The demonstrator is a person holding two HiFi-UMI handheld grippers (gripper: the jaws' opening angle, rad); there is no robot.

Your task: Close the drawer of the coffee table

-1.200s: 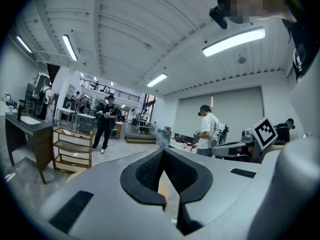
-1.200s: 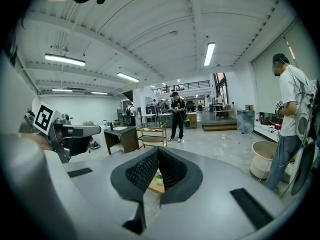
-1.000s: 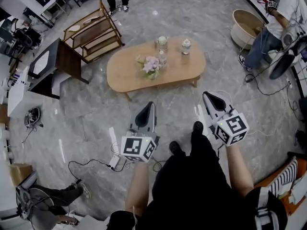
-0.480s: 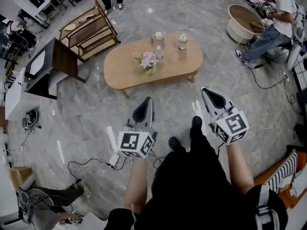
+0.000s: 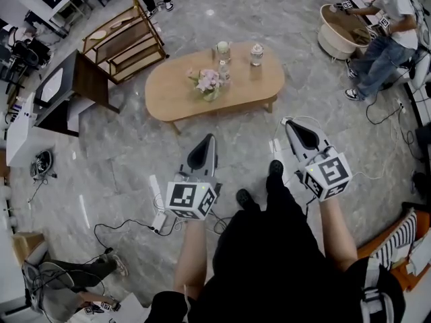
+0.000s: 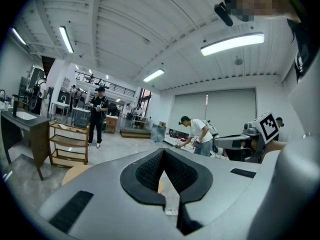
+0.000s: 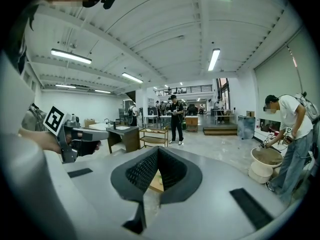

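The oval wooden coffee table (image 5: 249, 86) stands on the marble floor ahead of me, bearing a flower bunch (image 5: 207, 83) and two glass jars (image 5: 223, 51). No drawer shows from above. My left gripper (image 5: 209, 138) is shut and empty, held well short of the table's near edge. My right gripper (image 5: 290, 122) is also shut and empty, off the table's near right end. In the left gripper view the shut left gripper (image 6: 163, 151) points across the room. In the right gripper view a sliver of the table (image 7: 154, 182) shows behind the shut right gripper (image 7: 158, 149).
A wooden shelf rack (image 5: 124, 42) and a dark desk (image 5: 74, 89) stand to the left of the table. At the far right a person (image 5: 387, 25) bends over a round tub (image 5: 340, 36). Cables and a power strip (image 5: 160, 214) lie by my feet.
The head view has shifted a little, so the table sits slightly higher in it. The person at the right has leaned over the tub. Both grippers stay shut and hardly move.
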